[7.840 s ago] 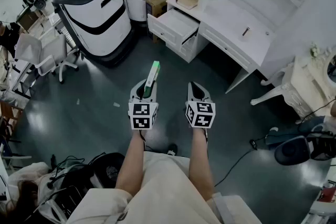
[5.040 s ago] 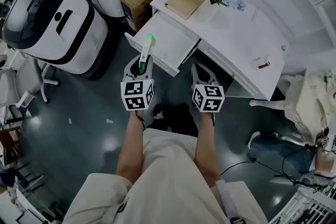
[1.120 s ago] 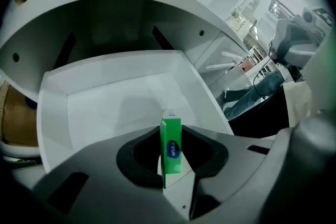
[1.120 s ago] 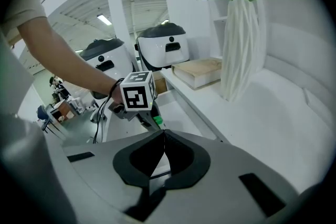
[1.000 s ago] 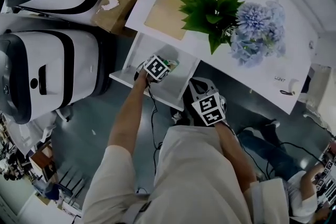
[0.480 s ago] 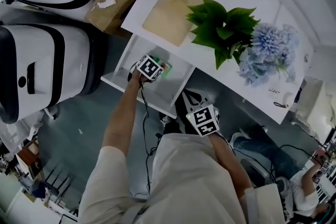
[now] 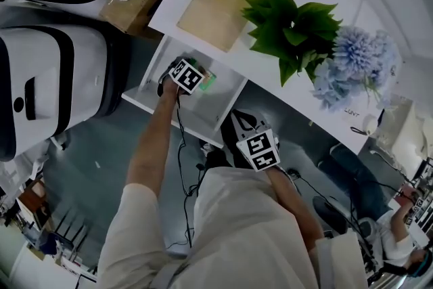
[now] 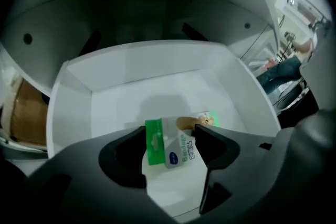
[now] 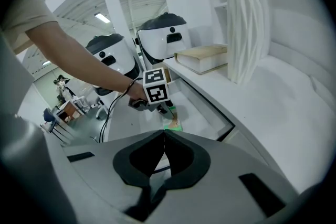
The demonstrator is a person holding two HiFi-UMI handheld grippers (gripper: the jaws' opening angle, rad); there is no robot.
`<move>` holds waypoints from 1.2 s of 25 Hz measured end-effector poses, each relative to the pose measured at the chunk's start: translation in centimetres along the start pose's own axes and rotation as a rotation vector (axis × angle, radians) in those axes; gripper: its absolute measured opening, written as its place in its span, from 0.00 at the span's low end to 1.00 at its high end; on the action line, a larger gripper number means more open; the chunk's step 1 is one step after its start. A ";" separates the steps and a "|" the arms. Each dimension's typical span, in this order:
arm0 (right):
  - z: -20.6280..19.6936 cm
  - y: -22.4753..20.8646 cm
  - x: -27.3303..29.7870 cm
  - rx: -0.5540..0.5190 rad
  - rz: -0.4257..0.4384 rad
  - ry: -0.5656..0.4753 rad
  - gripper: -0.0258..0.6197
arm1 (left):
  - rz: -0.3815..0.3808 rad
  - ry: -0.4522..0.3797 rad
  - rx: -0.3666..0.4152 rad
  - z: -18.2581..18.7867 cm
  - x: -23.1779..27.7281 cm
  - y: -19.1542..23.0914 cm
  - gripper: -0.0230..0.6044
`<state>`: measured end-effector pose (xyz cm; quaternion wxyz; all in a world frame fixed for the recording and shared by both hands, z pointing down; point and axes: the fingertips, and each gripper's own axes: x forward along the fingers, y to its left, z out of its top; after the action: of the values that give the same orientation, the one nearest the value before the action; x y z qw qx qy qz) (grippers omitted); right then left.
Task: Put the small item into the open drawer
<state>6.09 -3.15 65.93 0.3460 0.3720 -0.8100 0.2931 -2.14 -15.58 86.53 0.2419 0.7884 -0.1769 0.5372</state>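
- As we look along the left gripper (image 8: pixel 170 136), the small item (image 8: pixel 177 145) shows its print. It is a green-and-white pack with a blue oval logo and a word that reads like "Bandage". The smaller characters beside that word are too fine for us to read.
- The pack lies low in the centre of that frame, on the white floor of the open drawer (image 8: pixel 157 63), between the two jaws.
- Those jaws are spread wide and have just been opening. The pack's green header sits just beside the jaw at the frame's left, and we see no pad pressing on it.
- In the head view the drawer is left of centre, below the edge of the white surface (image 7: pixel 298 101).
- The right gripper (image 9: pixel 164 136) has its jaws pressed together with nothing between them. It is outside the drawer and apart from the pack.
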 end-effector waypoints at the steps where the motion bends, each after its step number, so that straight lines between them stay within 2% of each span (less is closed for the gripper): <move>1: 0.2 0.1 0.0 -0.003 0.001 -0.002 0.08 | 0.050 0.013 0.032 -0.3 0.2 0.5 0.52; 2: 0.4 0.4 0.1 -0.007 0.004 -0.006 0.08 | 0.086 0.020 0.060 -0.4 0.4 0.8 0.52; 4: 0.8 0.8 0.1 -0.016 0.012 -0.015 0.08 | 0.112 0.011 0.073 -0.4 0.4 1.0 0.51; 11: 0.3 1.9 -0.2 -0.018 0.030 -0.014 0.08 | 0.075 -0.061 -0.018 0.4 -2.3 0.2 0.51; 17: -0.2 1.6 -0.8 0.007 0.012 -0.037 0.08 | 0.096 -0.221 -0.118 2.9 -8.4 -0.5 0.51; 23: 0.8 0.6 -0.7 0.099 -0.033 -0.095 0.08 | 0.154 -0.428 -0.247 4.1 -16.0 -2.8 0.50; 30: 2.7 2.6 -1.4 0.106 -0.033 -0.146 0.08 | 0.194 -0.539 -0.339 2.4 -21.2 -7.9 0.50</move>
<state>3.77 -3.14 62.70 0.2707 0.4235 -0.8101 0.3018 -3.67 -10.03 64.47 0.2618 0.8301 -0.3958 0.2930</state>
